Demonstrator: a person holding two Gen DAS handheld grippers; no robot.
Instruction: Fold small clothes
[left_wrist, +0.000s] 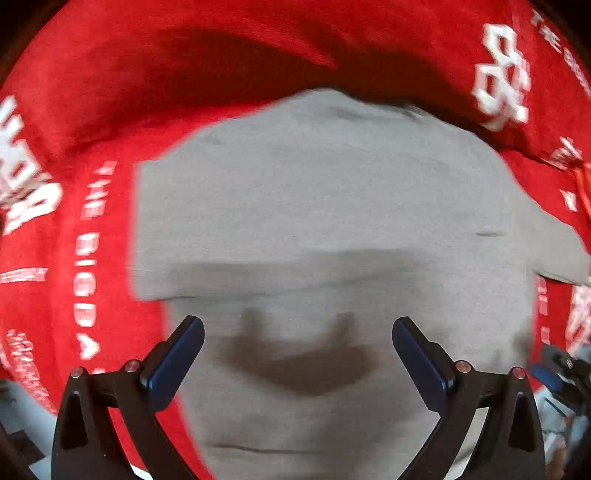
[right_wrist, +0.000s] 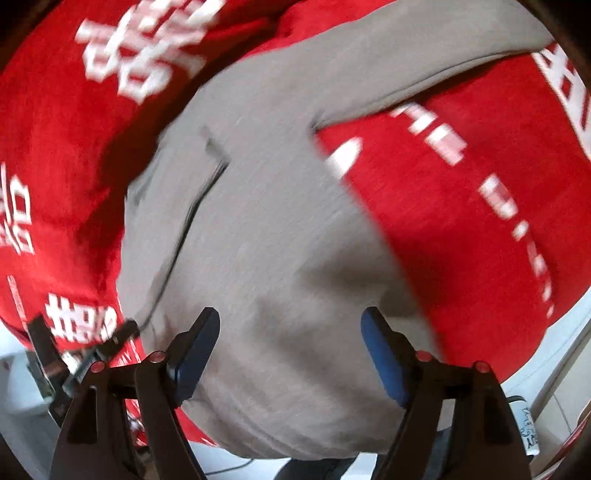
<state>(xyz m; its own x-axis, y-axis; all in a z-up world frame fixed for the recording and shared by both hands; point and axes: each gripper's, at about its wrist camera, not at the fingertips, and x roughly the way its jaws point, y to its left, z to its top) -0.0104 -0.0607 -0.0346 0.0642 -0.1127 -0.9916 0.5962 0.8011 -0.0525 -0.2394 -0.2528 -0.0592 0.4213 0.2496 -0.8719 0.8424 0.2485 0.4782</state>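
A small grey garment (left_wrist: 325, 206) lies partly folded on a red cloth with white lettering (left_wrist: 85, 229). One flap is folded over and leaves a straight edge across its middle. My left gripper (left_wrist: 297, 332) is open and empty just above the garment's near part, with its shadow on the fabric. In the right wrist view the grey garment (right_wrist: 273, 221) fills the middle, with a sleeve stretching to the upper right. My right gripper (right_wrist: 290, 328) is open and empty, close above the garment. The other gripper (right_wrist: 74, 354) shows at the left edge.
The red cloth (right_wrist: 461, 229) covers the surface all around the garment and is bunched into a ridge at the far side (left_wrist: 258, 55). A pale floor or table edge (right_wrist: 554, 387) shows beyond the cloth at lower right. The right gripper (left_wrist: 561, 373) shows at the right edge.
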